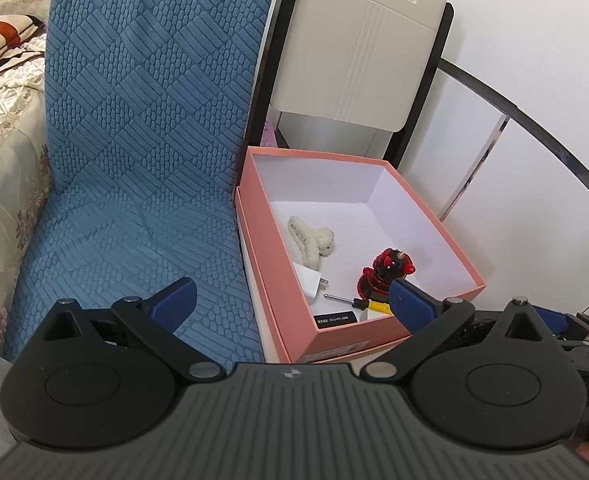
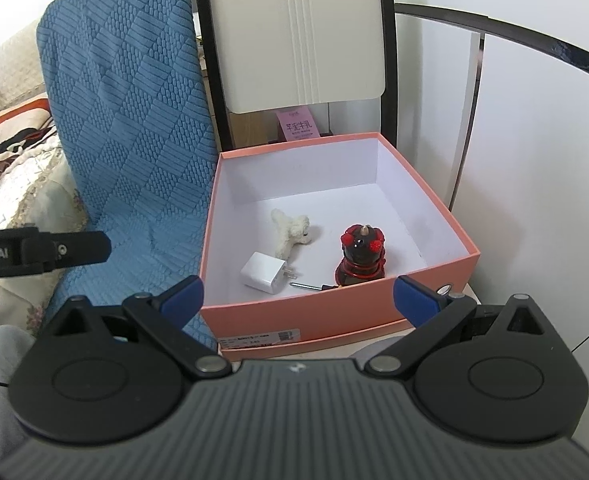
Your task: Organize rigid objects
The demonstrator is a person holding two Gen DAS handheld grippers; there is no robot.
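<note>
An open pink box [image 1: 350,336] [image 2: 314,316] with a white inside holds a cream fluffy hair claw [image 1: 312,240] [image 2: 290,230], a white plug charger [image 1: 312,282] [image 2: 263,272], a red and black figurine [image 1: 382,274] [image 2: 360,256], a small screwdriver [image 1: 358,303] [image 2: 308,286] and a black labelled item [image 1: 334,319]. My left gripper [image 1: 290,300] hovers open over the box's near left corner, holding nothing. In front of the box's near wall, my right gripper [image 2: 300,296] is also open with nothing between its fingers.
A blue quilted cushion cover [image 1: 142,140] [image 2: 130,128] stands just left of the box. A beige chair back [image 1: 358,56] [image 2: 298,44] rises behind it, with a pink tag [image 2: 299,125] below. White cabinet panels [image 2: 534,152] stand to the right. A patterned sofa cover [image 1: 2,92] lies far left.
</note>
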